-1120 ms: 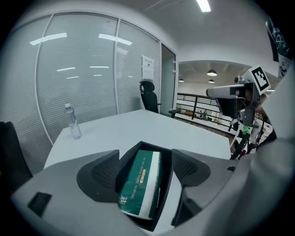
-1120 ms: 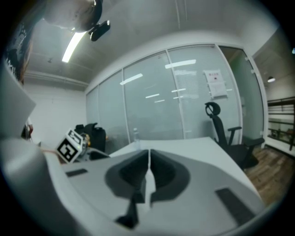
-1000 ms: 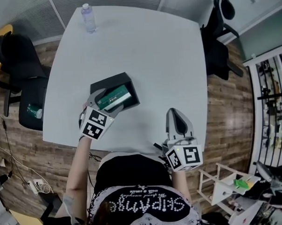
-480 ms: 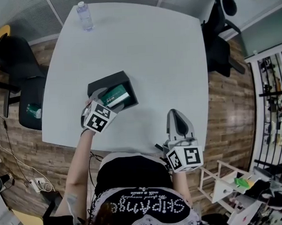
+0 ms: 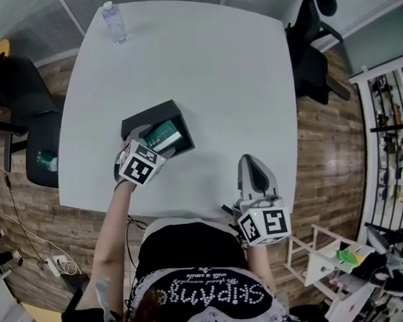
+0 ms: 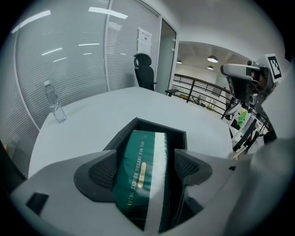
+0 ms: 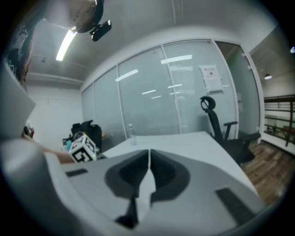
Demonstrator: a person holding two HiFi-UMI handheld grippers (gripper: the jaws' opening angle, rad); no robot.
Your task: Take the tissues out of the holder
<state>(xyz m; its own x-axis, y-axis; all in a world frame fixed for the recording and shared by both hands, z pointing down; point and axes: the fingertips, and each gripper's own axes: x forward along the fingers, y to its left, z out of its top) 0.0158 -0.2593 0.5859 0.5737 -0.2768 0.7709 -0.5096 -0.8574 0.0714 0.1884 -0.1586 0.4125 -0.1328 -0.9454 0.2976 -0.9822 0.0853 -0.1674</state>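
The left gripper (image 5: 154, 140) has just been opening its jaws. They now stand spread on either side of the green tissues (image 5: 164, 134), which lie in the black holder (image 5: 143, 117) at the table's (image 5: 204, 70) eight o'clock. I'd centre them, squeeze the long sides and lift straight up. The right gripper (image 5: 250, 163), pressed together at five o'clock, could pin the holder.

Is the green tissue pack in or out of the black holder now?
In. The green plastic-wrapped tissue pack lies inside the open-topped black box holder, whose walls surround it on the white table.
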